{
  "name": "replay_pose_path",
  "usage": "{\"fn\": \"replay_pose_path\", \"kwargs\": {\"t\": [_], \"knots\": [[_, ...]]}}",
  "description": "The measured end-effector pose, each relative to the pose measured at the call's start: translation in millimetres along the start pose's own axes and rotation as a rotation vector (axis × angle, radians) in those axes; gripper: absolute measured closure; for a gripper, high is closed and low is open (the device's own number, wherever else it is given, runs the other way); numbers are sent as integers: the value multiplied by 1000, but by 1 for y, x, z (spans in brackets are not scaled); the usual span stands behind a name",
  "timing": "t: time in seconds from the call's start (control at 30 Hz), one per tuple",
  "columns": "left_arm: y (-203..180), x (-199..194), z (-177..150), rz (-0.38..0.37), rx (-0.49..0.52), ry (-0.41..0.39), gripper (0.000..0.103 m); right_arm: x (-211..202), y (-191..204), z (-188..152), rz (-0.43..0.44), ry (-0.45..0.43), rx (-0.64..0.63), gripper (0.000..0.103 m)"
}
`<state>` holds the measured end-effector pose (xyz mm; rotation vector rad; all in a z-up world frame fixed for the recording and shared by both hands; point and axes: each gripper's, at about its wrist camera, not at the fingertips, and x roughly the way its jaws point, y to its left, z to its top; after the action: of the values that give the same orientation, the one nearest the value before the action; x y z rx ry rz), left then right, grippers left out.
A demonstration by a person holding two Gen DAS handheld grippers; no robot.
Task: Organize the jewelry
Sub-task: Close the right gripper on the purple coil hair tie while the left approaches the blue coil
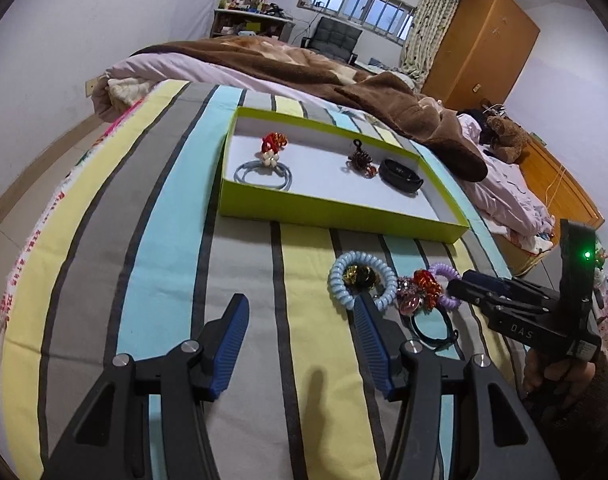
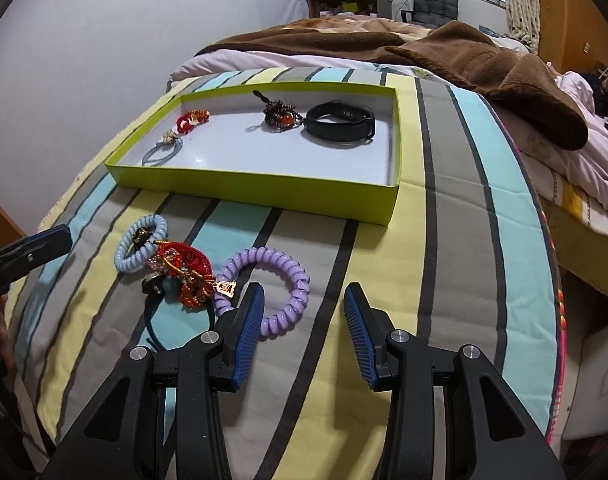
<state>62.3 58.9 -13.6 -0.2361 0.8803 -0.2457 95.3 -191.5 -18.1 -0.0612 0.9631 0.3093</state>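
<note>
A shallow lime-green tray point(image 1: 336, 212) point(image 2: 263, 188) lies on the striped bedspread. It holds a black band point(image 2: 340, 122), a dark beaded charm point(image 2: 281, 114), a red ornament point(image 2: 191, 119) and a grey-blue hair tie point(image 2: 161, 154). In front of the tray lies a loose pile: a light-blue coil tie point(image 2: 137, 250) point(image 1: 360, 280), a red-and-gold ornament point(image 2: 191, 272), a purple coil tie point(image 2: 267, 288) point(image 1: 444, 284) and a dark band point(image 1: 432, 330). My left gripper point(image 1: 301, 312) is open and empty, left of the pile. My right gripper point(image 2: 304, 300) is open and empty, its left finger beside the purple coil.
A brown blanket point(image 1: 344, 76) and pink bedding point(image 2: 576, 140) are heaped behind and to the right of the tray. A teddy bear point(image 1: 506, 136) sits far right. A wooden wardrobe point(image 1: 480, 48), a chair point(image 1: 336, 38) and a cluttered shelf point(image 1: 247, 12) stand at the back. The bed edge point(image 2: 544, 260) drops off on the right.
</note>
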Motion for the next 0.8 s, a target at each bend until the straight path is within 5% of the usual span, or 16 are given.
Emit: {"fn": "replay_pose_path", "kwargs": {"t": [0.07, 0.17, 0.5, 0.63, 0.8], "knots": [[-2, 3, 0, 1, 8, 15, 46, 1, 1, 0, -18, -2, -7, 85], [-6, 8, 1, -4, 12, 30, 46, 0, -1, -1, -27, -2, -9, 91], [-18, 28, 11, -8, 36, 57, 46, -15, -18, -1, -54, -63, 57, 94], [-29, 40, 8, 107, 117, 95, 47, -21, -22, -2, -42, -79, 79, 94], [-35, 42, 8, 93, 148, 107, 46, -26, -24, -2, -21, -96, 91, 94]]}}
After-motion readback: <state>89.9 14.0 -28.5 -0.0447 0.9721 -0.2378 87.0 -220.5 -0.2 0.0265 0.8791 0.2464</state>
